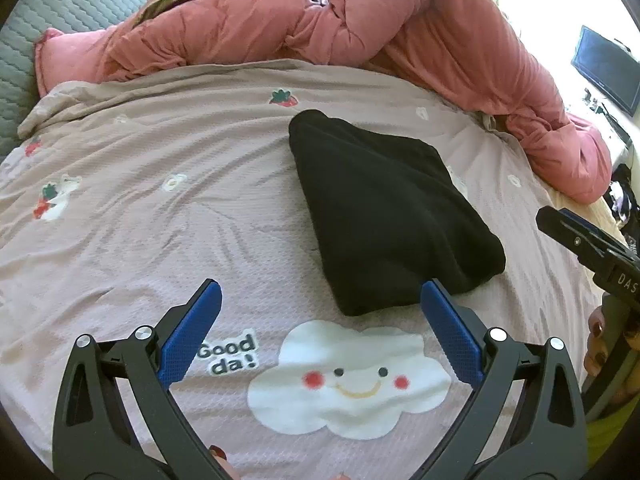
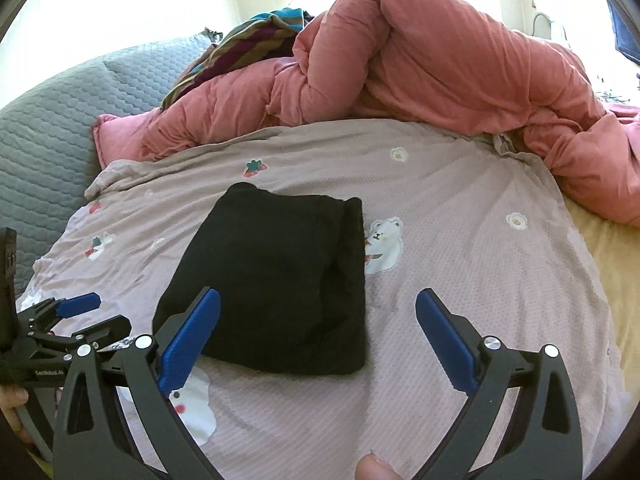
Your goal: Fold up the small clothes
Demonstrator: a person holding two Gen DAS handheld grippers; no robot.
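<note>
Broadly, a bed [image 1: 120, 208] fills both views, spread with a mauve sheet [image 2: 460, 280] printed with strawberries, bears and a smiling white cloud [image 1: 348, 380] beside the words "Good da!". Along the far side a bulky pink duvet [image 1: 400, 28] lies bunched in a long roll, with a grey quilted cover [image 2: 60, 120] at the left and a striped cloth [image 2: 248, 40] tucked behind the duvet. A dark screen [image 1: 608, 68] stands at the right edge of the left wrist view.

Lying near the middle of the sheet is the black garment [image 1: 384, 208], folded into a compact, thick packet, flat on the bed and free of both tools.

Nearer the cameras, the left gripper [image 1: 320, 292] has its 2 blue-padded jaws spread wide with nothing between them, its right pad just at the garment's near corner. The right gripper [image 2: 318, 300] also stands with its jaws wide apart and empty, the garment's near edge lying between and beyond its tips. A fingertip [image 2: 376, 468] shows at the bottom of the right wrist view.
</note>
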